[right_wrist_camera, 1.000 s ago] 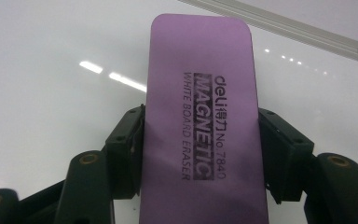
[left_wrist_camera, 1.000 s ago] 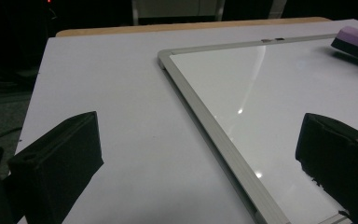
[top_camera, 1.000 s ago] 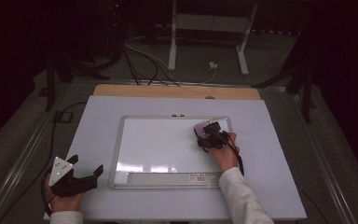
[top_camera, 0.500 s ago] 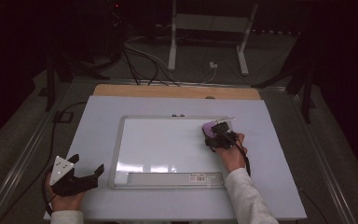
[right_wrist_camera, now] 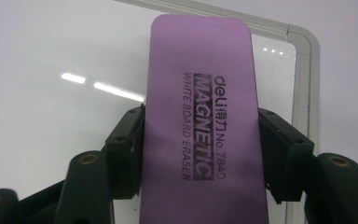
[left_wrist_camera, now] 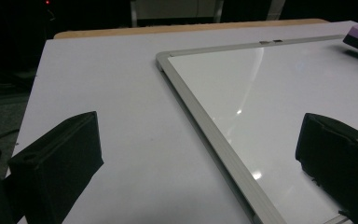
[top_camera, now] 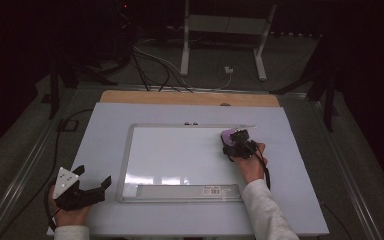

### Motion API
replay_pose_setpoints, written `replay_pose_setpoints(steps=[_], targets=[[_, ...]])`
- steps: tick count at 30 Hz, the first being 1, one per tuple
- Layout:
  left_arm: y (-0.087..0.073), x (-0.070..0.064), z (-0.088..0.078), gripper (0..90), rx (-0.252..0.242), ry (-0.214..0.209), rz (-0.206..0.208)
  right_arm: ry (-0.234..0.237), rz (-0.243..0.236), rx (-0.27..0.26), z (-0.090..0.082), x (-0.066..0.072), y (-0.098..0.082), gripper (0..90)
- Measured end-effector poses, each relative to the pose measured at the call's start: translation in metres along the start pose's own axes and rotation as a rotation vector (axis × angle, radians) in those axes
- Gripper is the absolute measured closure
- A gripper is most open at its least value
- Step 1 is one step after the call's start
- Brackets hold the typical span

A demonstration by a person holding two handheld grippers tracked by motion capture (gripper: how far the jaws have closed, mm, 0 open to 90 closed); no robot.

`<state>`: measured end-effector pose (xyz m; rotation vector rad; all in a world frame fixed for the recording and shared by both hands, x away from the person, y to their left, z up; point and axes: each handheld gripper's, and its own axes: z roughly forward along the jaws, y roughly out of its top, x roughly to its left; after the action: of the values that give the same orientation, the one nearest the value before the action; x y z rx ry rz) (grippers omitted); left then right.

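On whiteboard (top_camera: 180, 155), right gripper (top_camera: 237, 145) clamping eraser (right_wrist_camera: 203, 121)

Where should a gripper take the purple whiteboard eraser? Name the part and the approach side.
Grip the purple whiteboard eraser across its narrow width, on the two long side edges near mid-length, coming from above. Its flat, elongated body lies face-up on the whiteboard, leaving those parallel edges free. The right gripper already holds it this way, one jaw on each long edge.

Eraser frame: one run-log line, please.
right gripper: shut on purple whiteboard eraser | eraser: near whiteboard far right corner | left gripper: open, off board
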<state>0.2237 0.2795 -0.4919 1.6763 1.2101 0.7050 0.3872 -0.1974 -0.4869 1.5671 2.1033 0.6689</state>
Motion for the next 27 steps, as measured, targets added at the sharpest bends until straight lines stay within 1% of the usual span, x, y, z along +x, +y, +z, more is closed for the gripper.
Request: replay_pose_setpoints(steps=[6,9,13,22,25,26,27], targets=[[0.0,-0.001,0.0,1.3,-0.003,0.0,0.001,-0.002,0.024,0.007,0.008,0.0,0.0,40.1],[0.0,0.0,0.0,1.3,0.002,-0.001,0.002,-0.008,0.026,0.011,0.012,0.001,0.0,40.1],[0.0,0.0,0.0,1.3,-0.003,0.0,-0.001,-0.026,0.031,0.009,0.015,0.002,0.001,40.0],[0.0,0.0,0.0,1.3,-0.002,0.0,-0.002,-0.043,0.045,0.006,0.02,0.0,0.005,40.1],[0.0,0.0,0.0,1.3,-0.003,-0.002,-0.001,-0.039,0.041,0.009,0.022,0.0,0.006,39.6],[0.0,0.0,0.0,1.3,-0.002,-0.002,-0.001,-0.03,0.034,0.014,0.022,0.0,0.006,38.6],[0.0,0.0,0.0,1.3,-0.002,-0.002,-0.001,-0.011,0.027,0.023,0.022,-0.001,0.006,35.6]])
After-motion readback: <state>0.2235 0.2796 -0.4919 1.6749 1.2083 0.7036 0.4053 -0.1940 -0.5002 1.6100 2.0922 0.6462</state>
